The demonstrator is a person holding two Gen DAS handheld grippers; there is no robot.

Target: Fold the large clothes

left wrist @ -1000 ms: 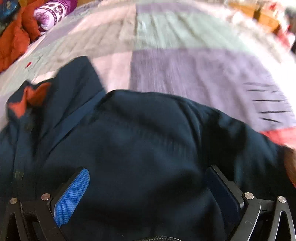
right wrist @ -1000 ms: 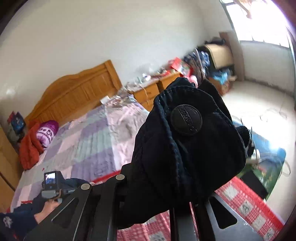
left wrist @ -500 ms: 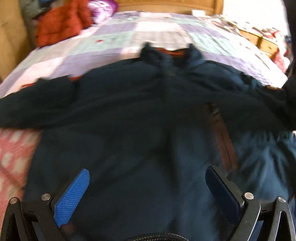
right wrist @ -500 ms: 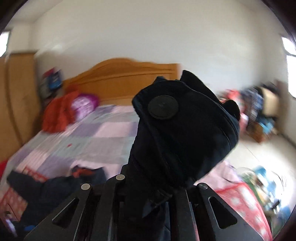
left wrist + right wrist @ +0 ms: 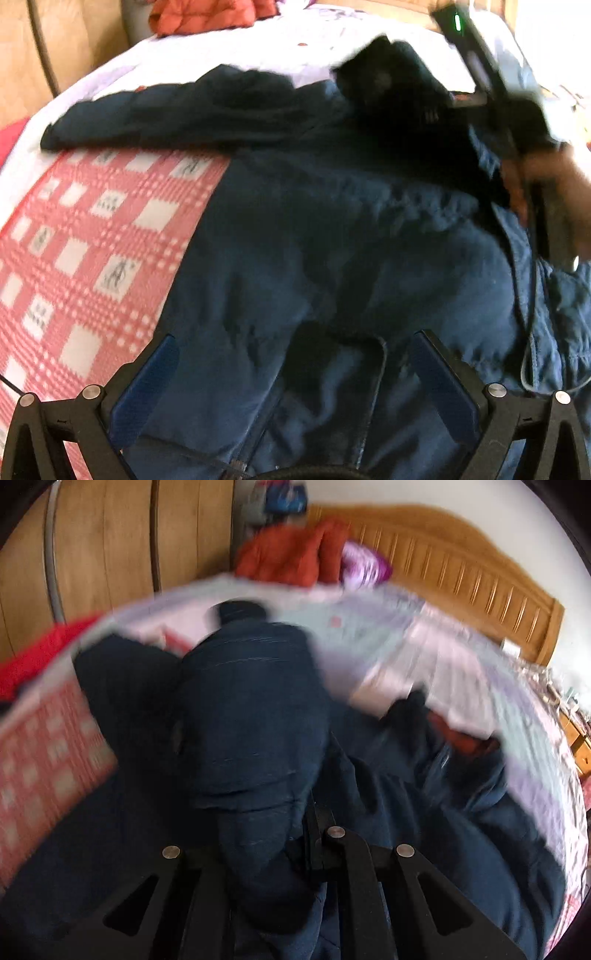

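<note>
A dark navy jacket point(image 5: 332, 240) lies spread on the bed, its left sleeve point(image 5: 147, 110) stretched out to the side. My left gripper point(image 5: 293, 339) hovers open over the jacket's lower part, with its blue pads point(image 5: 147, 384) wide apart and nothing between them. At the upper right of the left wrist view a hand point(image 5: 554, 177) holds my right gripper point(image 5: 439, 103), which is shut on the other sleeve's cuff point(image 5: 384, 85). In the right wrist view that sleeve point(image 5: 251, 701) runs forward from my right gripper point(image 5: 266, 849) across the jacket's body point(image 5: 480, 830) and hides the fingertips.
A red chequered blanket point(image 5: 92, 258) lies under the jacket's left side on a pale patchwork quilt point(image 5: 424, 635). At the bed's head are a wooden headboard point(image 5: 461, 565), an orange-red garment point(image 5: 291, 554) and a purple pillow point(image 5: 365, 565). A wooden wardrobe point(image 5: 110, 546) stands on the left.
My right gripper has swung down from high in the air, rolling over, and carried the sleeve across the jacket. My left gripper has slid from the collar side to the jacket's lower part, still open.
</note>
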